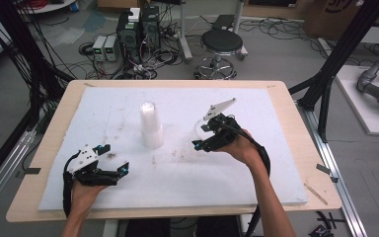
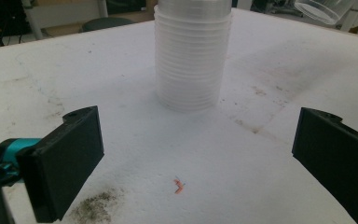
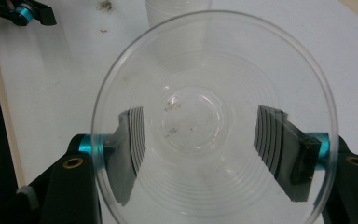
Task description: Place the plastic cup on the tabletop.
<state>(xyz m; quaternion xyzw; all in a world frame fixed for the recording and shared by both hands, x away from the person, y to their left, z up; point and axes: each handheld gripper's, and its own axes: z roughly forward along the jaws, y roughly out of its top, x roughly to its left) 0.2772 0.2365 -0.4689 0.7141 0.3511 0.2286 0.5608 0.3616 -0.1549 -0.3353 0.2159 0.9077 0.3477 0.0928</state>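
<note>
A tall stack of clear plastic cups (image 1: 150, 123) stands upright in the middle of the white foam board (image 1: 256, 177). My right gripper (image 1: 200, 137) hovers to the right of the stack, shut on a single clear cup (image 3: 214, 121); its mouth faces the camera and the jaws press its sides. That cup (image 2: 324, 9) also shows beyond the stack (image 2: 192, 56). My left gripper (image 1: 114, 158) rests low on the board's left part, open, with nothing between its jaws. It (image 2: 200, 149) points toward the stack, well short of it.
The board lies on a wooden table (image 1: 296, 123). A dark smudge (image 2: 95, 207) and a small red scrap (image 2: 179, 185) mark the board near the left gripper. A stool (image 1: 221, 44), computers and cables stand on the floor beyond the table.
</note>
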